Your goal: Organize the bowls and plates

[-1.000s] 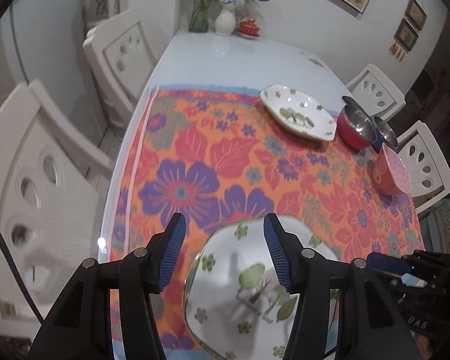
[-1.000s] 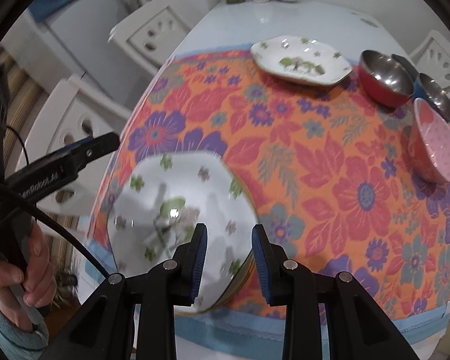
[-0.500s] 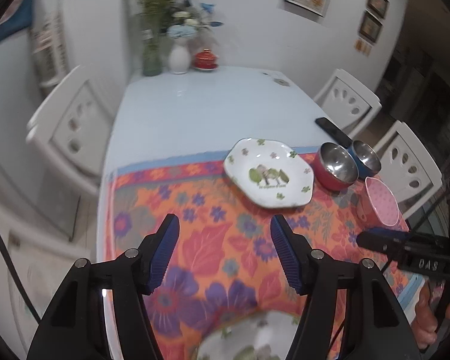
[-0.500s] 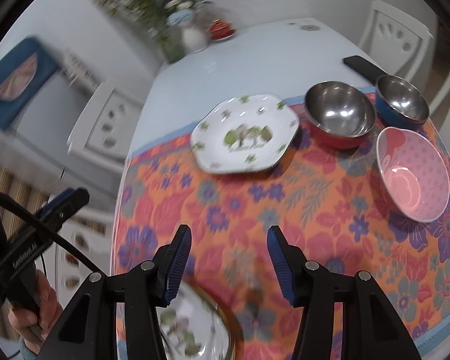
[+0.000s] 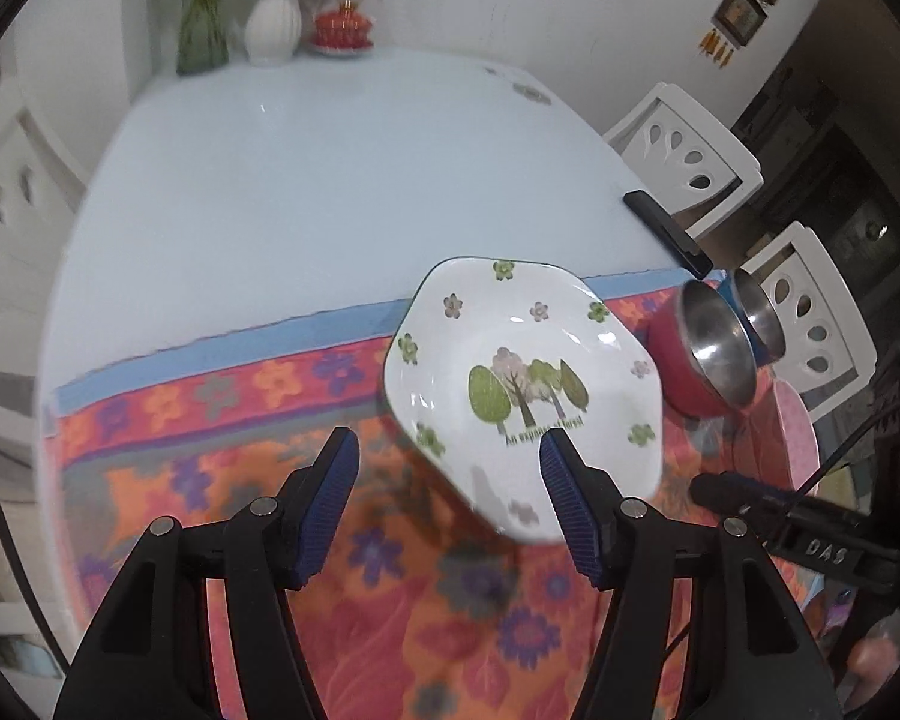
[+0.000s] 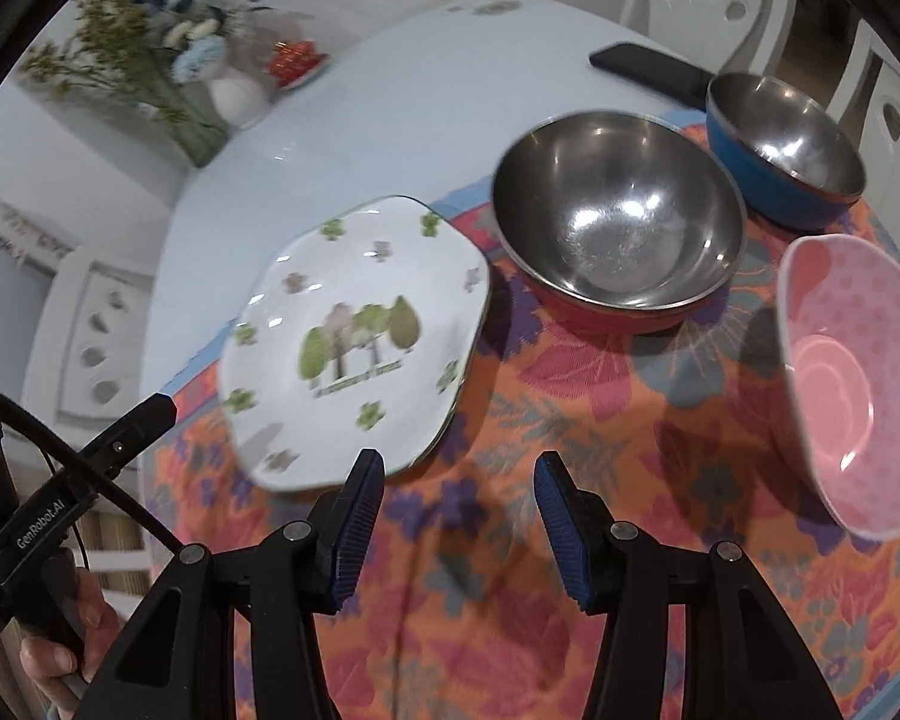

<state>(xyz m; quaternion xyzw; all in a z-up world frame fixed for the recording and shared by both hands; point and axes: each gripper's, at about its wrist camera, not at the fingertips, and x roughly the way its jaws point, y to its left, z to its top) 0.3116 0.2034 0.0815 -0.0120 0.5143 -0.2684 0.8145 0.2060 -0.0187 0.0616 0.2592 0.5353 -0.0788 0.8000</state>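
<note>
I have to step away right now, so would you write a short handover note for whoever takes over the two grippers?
Left gripper: open, empty, over the floral cloth, just short of the tree-print plate.
Right gripper: open, empty, near that plate's front edge.
On the cloth: plate, red-sided steel bowl, blue-sided steel bowl, pink bowl, all separate.
Done: nothing stacked in view.
Left: gather the plate and the three bowls.

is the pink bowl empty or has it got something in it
Empty. The right wrist view looks straight into the pink bowl: only its bare glossy inside and ringed bottom show, with no food, liquid or dish in it.
</note>
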